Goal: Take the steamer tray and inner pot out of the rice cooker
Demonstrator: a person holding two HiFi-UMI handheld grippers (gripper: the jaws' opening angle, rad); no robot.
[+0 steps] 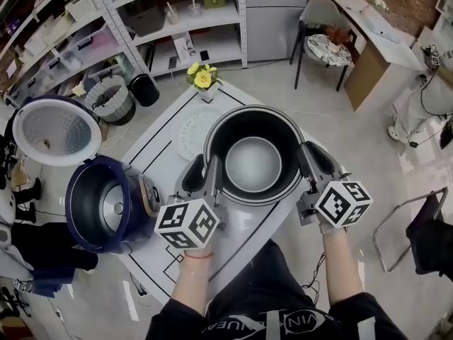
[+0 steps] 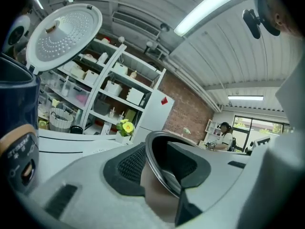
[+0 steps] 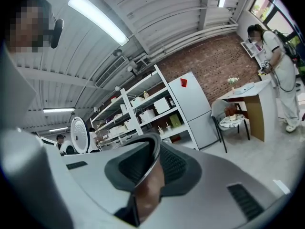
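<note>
Inner pot (image 1: 253, 163) is out of rice cooker (image 1: 106, 204); set-down is pending.
Left gripper (image 1: 210, 174) and right gripper (image 1: 307, 163) are clamping its rim; steamer tray (image 1: 188, 134) is apparently lying by tabletop's (image 1: 157, 149) far corner.

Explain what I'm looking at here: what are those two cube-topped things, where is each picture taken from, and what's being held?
There is no robot arm. A person holds a hand-operated claw in each hand, and the marker cubes are part of those claws. The head view looks steeply down from the person's head. The other two pictures come from cameras riding on each claw, looking along its jaws. The left claw and right claw pinch the rim of the inner pot on opposite sides, holding it over the white table. Also on the table are the open rice cooker, a pale disc that is probably the steamer tray, and yellow flowers.
</note>
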